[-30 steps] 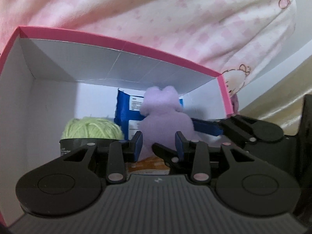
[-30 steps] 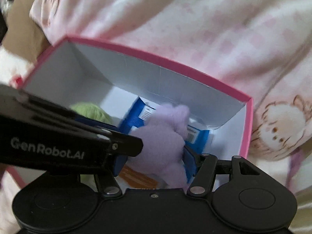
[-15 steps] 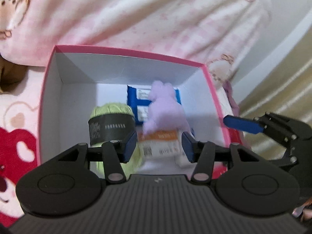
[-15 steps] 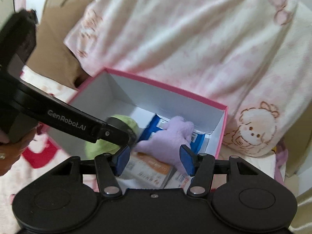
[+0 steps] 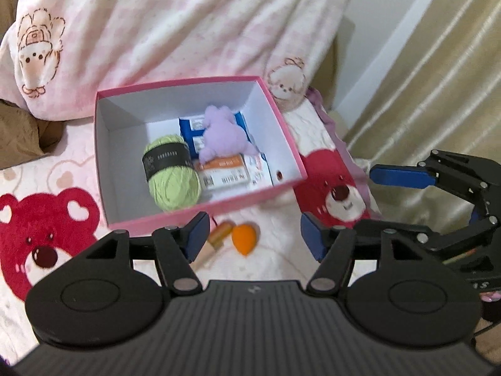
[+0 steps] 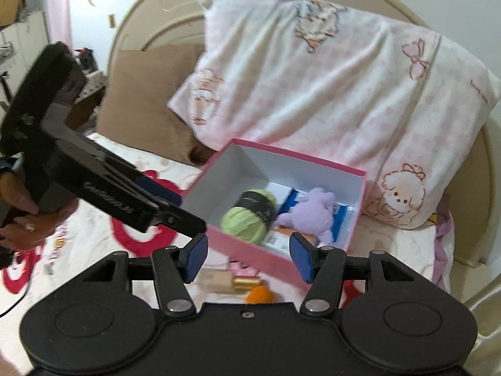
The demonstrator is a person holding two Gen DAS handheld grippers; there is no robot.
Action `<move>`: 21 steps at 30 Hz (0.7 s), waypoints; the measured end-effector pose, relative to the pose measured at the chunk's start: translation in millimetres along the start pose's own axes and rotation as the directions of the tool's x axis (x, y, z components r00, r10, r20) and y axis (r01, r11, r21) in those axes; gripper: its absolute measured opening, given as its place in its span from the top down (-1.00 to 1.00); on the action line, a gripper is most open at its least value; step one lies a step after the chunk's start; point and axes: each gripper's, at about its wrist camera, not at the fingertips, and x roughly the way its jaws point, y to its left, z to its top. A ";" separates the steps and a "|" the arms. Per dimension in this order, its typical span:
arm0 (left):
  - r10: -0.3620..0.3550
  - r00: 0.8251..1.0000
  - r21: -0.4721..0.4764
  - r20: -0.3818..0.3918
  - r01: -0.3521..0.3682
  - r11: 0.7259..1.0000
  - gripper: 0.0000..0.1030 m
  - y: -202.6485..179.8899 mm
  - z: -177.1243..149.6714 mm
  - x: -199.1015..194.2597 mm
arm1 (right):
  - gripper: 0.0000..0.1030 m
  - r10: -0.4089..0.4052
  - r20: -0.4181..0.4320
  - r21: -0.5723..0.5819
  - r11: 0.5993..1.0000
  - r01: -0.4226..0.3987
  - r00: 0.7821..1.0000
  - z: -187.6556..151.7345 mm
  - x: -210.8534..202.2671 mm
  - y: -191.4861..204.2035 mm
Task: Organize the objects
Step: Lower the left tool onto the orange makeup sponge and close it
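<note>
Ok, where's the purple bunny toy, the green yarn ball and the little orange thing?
purple bunny toy (image 5: 223,137): left wrist view, on its plush body, inside the box.
green yarn ball (image 5: 174,184): left wrist view, on the green wool below its black band.
little orange thing (image 5: 244,237): left wrist view, on its middle, outside the box.

Pink box (image 5: 200,213) holds green yarn (image 5: 173,185), purple plush (image 5: 224,136), packets (image 5: 230,174).

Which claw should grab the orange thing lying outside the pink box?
Probably the left claw: it is open, and the orange thing lies between its fingers. The right claw is open too, but the orange thing sits at its base.
</note>
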 end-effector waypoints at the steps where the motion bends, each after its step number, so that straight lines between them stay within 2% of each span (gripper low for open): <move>1: -0.003 1.000 0.005 -0.010 0.003 1.000 -0.24 -2.2 -4.5 -3.5 | -0.22 0.015 0.005 -0.001 1.000 -0.015 1.000 -3.9 -5.8 4.9; 5: -0.015 1.000 0.033 -0.019 0.015 0.999 -0.26 -5.1 -26.7 -6.4 | -0.25 0.058 0.011 -0.022 0.998 -0.058 0.998 -20.4 -18.2 29.0; 12: -0.059 0.998 -0.051 -0.038 0.057 0.997 -0.26 22.8 -68.1 22.7 | -0.26 0.065 -0.041 -0.053 0.996 -0.067 0.997 -60.1 10.7 50.7; 21: -0.001 1.000 -0.025 0.023 0.002 1.000 -0.26 33.8 -91.2 65.1 | -0.26 0.019 -0.061 -0.072 0.997 -0.023 0.998 -99.2 69.1 39.0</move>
